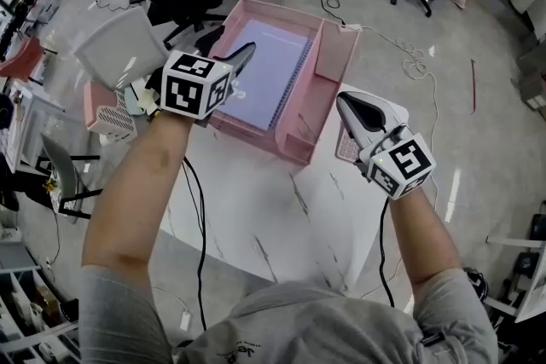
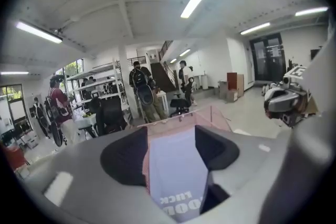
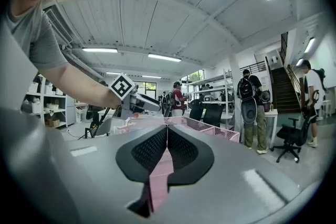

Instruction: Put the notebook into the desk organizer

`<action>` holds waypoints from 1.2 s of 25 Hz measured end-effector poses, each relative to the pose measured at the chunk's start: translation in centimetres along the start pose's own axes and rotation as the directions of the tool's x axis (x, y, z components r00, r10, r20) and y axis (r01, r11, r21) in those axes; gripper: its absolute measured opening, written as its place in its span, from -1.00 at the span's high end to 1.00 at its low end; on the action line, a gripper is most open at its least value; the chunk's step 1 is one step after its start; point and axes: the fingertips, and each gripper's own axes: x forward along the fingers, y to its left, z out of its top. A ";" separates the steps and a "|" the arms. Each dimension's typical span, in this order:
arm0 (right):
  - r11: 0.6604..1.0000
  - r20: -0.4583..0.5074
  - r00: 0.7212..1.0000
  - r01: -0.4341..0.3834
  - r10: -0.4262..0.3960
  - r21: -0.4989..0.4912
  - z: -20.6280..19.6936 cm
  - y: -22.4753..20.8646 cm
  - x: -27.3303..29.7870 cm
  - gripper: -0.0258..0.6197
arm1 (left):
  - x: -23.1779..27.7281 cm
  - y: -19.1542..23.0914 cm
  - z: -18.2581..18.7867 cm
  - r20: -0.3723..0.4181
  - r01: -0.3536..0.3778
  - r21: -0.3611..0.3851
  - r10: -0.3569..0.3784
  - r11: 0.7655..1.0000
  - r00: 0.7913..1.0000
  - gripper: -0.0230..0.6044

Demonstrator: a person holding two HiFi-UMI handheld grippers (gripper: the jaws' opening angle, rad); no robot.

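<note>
**A:** Your left tool (image 1: 243, 55) is hovering over the near left corner of the desk organizer (image 1: 334, 55). Its jaws are standing apart and gripping nothing.

**B:** Where is the notebook (image 1: 269, 72) lying?

**A:** It's lying flat in the organizer's big tray, which is sitting at the far edge of the counter (image 1: 256, 217).

**B:** And your right tool (image 1: 345, 102)?

**A:** You're holding it just beside the organizer's right side, with its jaws pressing together, empty.

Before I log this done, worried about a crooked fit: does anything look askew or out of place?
Nothing stands out. The lavender spiral notebook lies flat in the large compartment of the pink desk organizer, square with its walls.
</note>
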 end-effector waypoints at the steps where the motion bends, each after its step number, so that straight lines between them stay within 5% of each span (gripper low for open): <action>1: 1.000 0.005 1.000 -0.006 0.006 -0.001 0.3 0.2 0.1 0.91 | -1.0 -0.2 0.5 0.032 -0.001 -0.004 0.001 1.000 0.999 -0.11; 11: 0.994 0.044 0.993 -0.104 0.105 -0.025 3.9 4.4 1.4 0.91 | -11.3 -1.5 2.0 0.235 -0.052 -0.099 0.074 0.994 0.969 0.52; 19: 0.968 0.068 0.966 -0.248 0.249 -0.026 6.0 12.9 2.6 0.91 | -23.4 -2.4 -2.7 0.310 -0.157 -0.197 0.213 0.968 0.927 0.74; 25: 0.902 0.053 0.900 -0.433 0.432 0.003 4.9 24.3 4.1 0.92 | -36.0 -4.7 -10.6 0.239 -0.323 -0.231 0.375 0.918 0.896 0.74; 30: 0.813 0.010 0.813 -0.582 0.582 0.015 2.6 36.4 5.2 0.92 | -47.3 -6.9 -18.7 0.161 -0.466 -0.279 0.519 0.840 0.839 0.74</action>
